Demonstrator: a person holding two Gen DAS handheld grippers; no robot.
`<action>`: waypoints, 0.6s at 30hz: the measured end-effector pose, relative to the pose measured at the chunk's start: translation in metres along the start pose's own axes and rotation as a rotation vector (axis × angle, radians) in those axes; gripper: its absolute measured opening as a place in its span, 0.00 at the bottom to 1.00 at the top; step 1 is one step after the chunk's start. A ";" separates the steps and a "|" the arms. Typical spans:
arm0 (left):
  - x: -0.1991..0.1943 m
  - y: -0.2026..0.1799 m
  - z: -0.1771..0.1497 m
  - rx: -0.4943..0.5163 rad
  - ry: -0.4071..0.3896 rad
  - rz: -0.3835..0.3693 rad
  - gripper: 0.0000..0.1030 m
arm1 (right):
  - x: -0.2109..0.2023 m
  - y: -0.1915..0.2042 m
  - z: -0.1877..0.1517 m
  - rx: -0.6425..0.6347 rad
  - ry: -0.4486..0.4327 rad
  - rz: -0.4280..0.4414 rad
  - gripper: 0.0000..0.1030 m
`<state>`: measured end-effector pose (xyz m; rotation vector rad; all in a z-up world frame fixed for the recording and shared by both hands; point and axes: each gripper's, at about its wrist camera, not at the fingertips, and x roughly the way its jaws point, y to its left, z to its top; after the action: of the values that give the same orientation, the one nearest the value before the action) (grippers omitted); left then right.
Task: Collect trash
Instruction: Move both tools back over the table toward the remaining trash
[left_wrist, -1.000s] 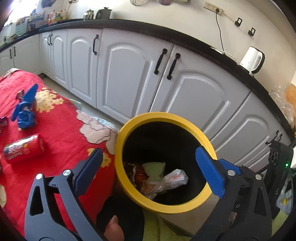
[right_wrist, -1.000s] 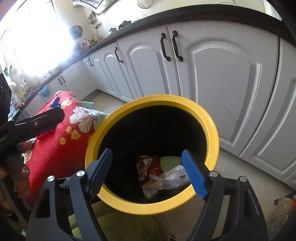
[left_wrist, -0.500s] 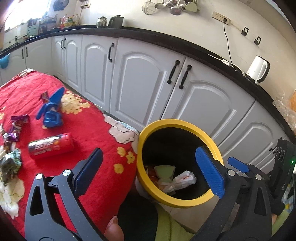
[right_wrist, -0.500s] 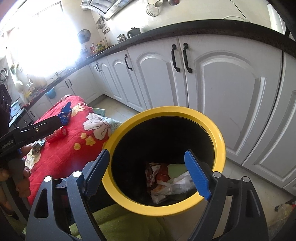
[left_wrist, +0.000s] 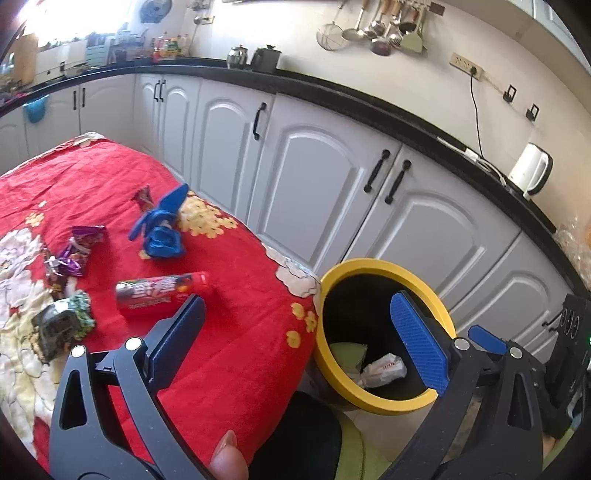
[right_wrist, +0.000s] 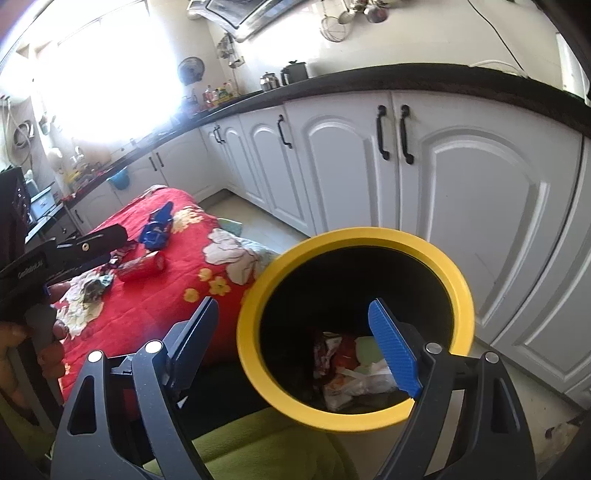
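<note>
- Red floral cloth (left_wrist: 229, 332) covers the table, soft and slightly rumpled; the remaining litter lies scattered on it, well apart from the bin.
- Round bin with a smooth yellow plastic rim (left_wrist: 373, 266) and a black inside stands just beside the table's edge. It already holds crumpled wrappers and a white twisted bag (left_wrist: 382, 369), so part of the job looks done.
- Left gripper (left_wrist: 295, 332) hangs over the table edge, jaws spread wide with nothing between them. This reads as the step between drops: heading for the next piece.
- Right gripper (right_wrist: 295, 339) hovers over the bin's near rim, jaws also wide apart and empty.
- Red cylindrical snack tube (left_wrist: 162, 291), glossy and rigid, lies on its side nearest the left gripper. Likely the next pick; it calls for closing across its round body, which may roll.
- Crumpled blue plastic scrap (left_wrist: 160, 229), purple foil wrapper (left_wrist: 75, 253) and dark green crinkled packet (left_wrist: 61, 325) lie beyond, light and crushable.
</note>
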<state>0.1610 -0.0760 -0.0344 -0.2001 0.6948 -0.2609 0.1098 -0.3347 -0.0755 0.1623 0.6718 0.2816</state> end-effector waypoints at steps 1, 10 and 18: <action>-0.002 0.002 0.001 -0.003 -0.004 0.002 0.89 | 0.000 0.004 0.000 -0.008 0.000 0.005 0.78; -0.017 0.025 0.004 -0.039 -0.037 0.027 0.89 | 0.000 0.031 0.005 -0.054 -0.003 0.041 0.78; -0.031 0.053 0.007 -0.091 -0.068 0.068 0.89 | 0.004 0.057 0.010 -0.094 -0.002 0.076 0.79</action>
<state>0.1514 -0.0153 -0.0249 -0.2706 0.6452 -0.1571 0.1075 -0.2802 -0.0569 0.0989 0.6497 0.3852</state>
